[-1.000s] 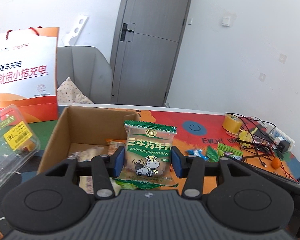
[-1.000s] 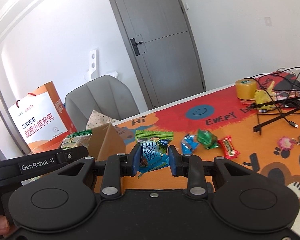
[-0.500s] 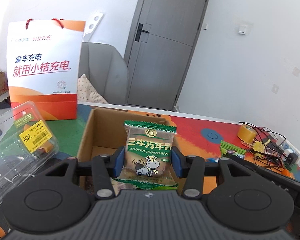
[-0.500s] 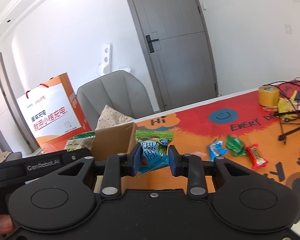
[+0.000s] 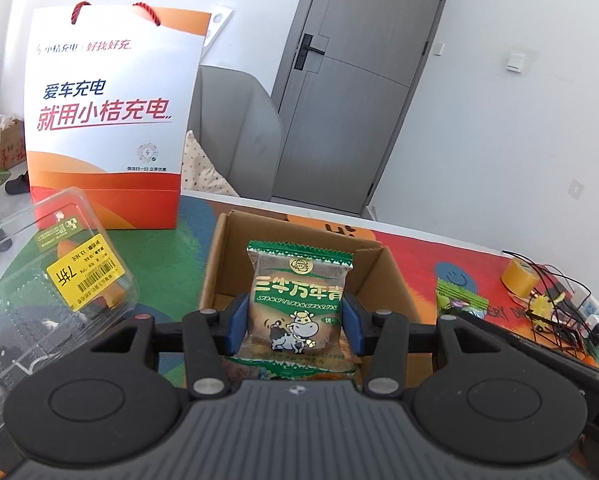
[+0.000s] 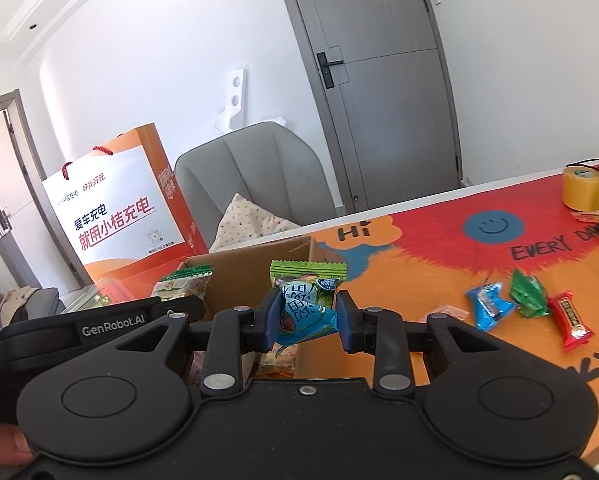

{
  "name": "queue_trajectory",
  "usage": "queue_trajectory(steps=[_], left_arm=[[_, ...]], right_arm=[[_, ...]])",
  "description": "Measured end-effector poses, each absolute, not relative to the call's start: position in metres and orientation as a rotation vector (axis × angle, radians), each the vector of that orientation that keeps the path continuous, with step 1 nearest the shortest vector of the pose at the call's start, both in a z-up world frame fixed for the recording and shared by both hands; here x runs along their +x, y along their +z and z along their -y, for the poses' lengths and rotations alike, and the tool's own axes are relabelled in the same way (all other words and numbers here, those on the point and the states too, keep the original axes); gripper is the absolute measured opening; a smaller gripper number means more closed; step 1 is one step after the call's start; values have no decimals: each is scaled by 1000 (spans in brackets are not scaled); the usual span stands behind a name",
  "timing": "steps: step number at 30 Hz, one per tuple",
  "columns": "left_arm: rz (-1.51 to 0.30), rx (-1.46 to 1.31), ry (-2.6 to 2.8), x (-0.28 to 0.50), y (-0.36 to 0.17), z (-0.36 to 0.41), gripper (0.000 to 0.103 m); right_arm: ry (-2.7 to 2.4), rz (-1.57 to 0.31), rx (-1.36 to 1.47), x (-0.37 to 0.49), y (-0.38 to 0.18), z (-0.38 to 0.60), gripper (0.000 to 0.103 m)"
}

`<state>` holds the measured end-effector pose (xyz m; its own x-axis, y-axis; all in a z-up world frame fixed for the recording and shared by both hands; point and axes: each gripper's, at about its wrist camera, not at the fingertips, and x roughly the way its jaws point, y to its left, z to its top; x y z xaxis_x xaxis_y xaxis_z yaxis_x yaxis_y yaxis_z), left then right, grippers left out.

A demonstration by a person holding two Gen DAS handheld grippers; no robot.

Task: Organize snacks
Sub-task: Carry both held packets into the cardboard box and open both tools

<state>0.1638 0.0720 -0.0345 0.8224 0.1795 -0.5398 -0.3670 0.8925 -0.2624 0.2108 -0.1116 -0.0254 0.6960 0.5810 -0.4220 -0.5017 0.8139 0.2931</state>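
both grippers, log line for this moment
left gripper: holds cow biscuit pack over cardboard box | right gripper: holds blue-green snack packets

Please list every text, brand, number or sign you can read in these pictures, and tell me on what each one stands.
"爱车充电" and "就用小桔充电": paper bag.
"小桔充电 好找好充": bag's top line.
"三牛万年青": biscuit pack in the left hand-held gripper.
"7折": yellow sticker on the clear box; barcode digits too small.
"GenRobot.AI": left hand-held gripper's body, right wrist view.
"Hi", "EVERY D...": table mat.
Blue candy in the right hand-held gripper: crumpled, unreadable.
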Motion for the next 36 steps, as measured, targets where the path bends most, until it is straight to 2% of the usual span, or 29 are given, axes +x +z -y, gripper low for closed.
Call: queue_trajectory(steps=[3,6,8,19,23,28,32,36], left_arm=[[-535,-379,311,168,-36,-79,48],[-515,-385,321,167,-33,-85,58],[-504,-389,323,165,-30,-89,72],[-502,-417,332,153,-27,-100,73],[-513,-415,326,152,-29,-99,77],[-522,-415,321,152,-30,-94,82],[-518,-397,324,151,-30,-82,90],[-522,-376,316,152,-29,-67,93]], right_arm=[[614,-527,155,215,-25,104,30],[619,-532,154,219,-25,98,30],[624,-533,153,222,-24,94,30],[648,-542,154,224,-26,76,32],[640,-543,155,224,-27,77,42],[603,-553,180,223,-30,92,46],[582,-539,191,219,-31,109,57],[562,-540,214,217,-33,129,60]])
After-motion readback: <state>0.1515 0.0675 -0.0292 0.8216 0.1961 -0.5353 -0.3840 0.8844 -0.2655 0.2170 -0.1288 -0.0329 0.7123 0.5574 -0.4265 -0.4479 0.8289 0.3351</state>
